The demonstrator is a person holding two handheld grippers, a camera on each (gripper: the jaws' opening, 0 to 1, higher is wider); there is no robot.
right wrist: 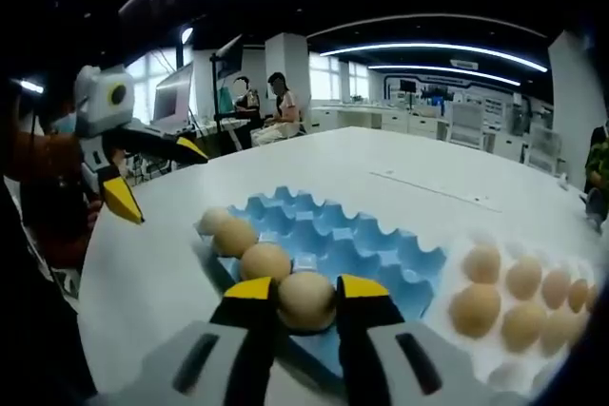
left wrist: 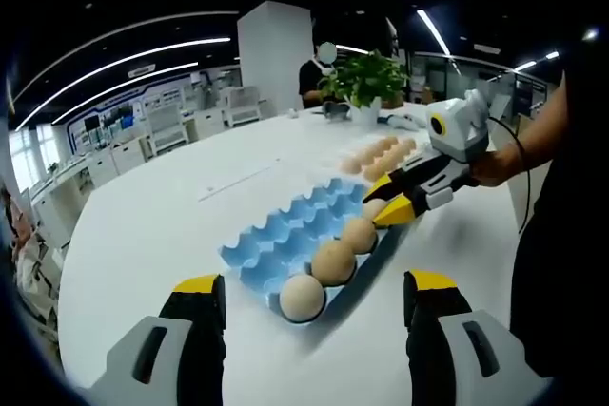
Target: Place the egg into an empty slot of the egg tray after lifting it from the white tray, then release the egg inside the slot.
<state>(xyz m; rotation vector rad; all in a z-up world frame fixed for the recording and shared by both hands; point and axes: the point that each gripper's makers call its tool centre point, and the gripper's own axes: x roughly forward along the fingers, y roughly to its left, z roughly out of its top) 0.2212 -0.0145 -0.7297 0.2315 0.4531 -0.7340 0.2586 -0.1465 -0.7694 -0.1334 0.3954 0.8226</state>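
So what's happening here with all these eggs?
A person holds a claw tool in each hand and is moving eggs from a white tray into a blue egg tray on a white table. The right claw is closed on an egg at a slot in the tray's near row, beside three eggs already placed. The left claw is open and holds nothing.

4 eggs [right wrist: 265,261] line the egg tray's [right wrist: 371,244] near edge.
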